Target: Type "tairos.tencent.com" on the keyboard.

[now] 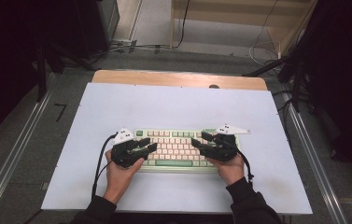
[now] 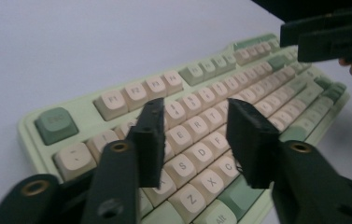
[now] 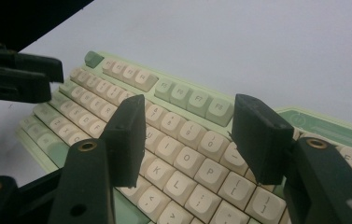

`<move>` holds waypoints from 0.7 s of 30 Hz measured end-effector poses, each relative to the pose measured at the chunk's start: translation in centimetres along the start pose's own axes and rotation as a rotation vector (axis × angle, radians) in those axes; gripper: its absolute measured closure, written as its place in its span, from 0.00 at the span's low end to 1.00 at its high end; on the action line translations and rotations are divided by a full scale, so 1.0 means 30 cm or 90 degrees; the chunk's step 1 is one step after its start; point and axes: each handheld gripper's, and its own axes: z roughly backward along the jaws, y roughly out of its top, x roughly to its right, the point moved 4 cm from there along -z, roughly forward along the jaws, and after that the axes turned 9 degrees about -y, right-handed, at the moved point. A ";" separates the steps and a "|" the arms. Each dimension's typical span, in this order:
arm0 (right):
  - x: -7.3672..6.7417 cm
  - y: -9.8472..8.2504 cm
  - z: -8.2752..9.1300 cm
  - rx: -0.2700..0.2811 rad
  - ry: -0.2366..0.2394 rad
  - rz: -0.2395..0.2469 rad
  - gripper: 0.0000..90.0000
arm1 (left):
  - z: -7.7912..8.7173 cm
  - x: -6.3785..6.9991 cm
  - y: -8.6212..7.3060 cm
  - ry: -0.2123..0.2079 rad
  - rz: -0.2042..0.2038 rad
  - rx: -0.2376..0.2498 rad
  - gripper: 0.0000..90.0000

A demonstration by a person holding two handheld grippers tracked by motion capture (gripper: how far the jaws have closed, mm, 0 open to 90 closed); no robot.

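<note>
A pale green keyboard (image 1: 178, 149) with cream keys lies on the white table top (image 1: 173, 105), near its front edge. My left gripper (image 1: 150, 144) hovers over the keyboard's left end and points right. In the left gripper view, the left gripper (image 2: 197, 107) stands open just above the letter keys of the keyboard (image 2: 136, 91), with nothing between its jaws. My right gripper (image 1: 198, 140) hovers over the keyboard's right half and points left. The right gripper view shows the right gripper (image 3: 190, 100) open as well, above the keyboard (image 3: 183, 154), its jaws holding nothing. The two grippers face each other.
A strip of bare wood (image 1: 178, 78) shows along the table's far edge. Metal rails (image 1: 15, 154) run along the floor on both sides. Cables (image 1: 262, 46) lie on the floor beyond the table. White surface surrounds the keyboard on every side.
</note>
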 end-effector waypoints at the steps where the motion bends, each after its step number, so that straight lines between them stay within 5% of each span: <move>1: -0.001 0.000 0.001 0.001 0.000 0.000 0.48 | 0.005 -0.007 0.000 0.008 0.006 0.005 0.54; 8: 0.000 -0.001 0.002 0.001 -0.002 0.001 0.48 | 0.041 -0.045 -0.003 0.033 0.035 0.021 0.41; 15: 0.000 -0.003 0.003 0.000 -0.003 0.004 0.50 | 0.059 -0.058 -0.006 0.039 0.042 0.027 0.41; 21: -0.010 -0.016 0.019 -0.001 -0.006 0.038 0.90 | 0.062 -0.058 -0.009 0.040 0.044 0.026 0.41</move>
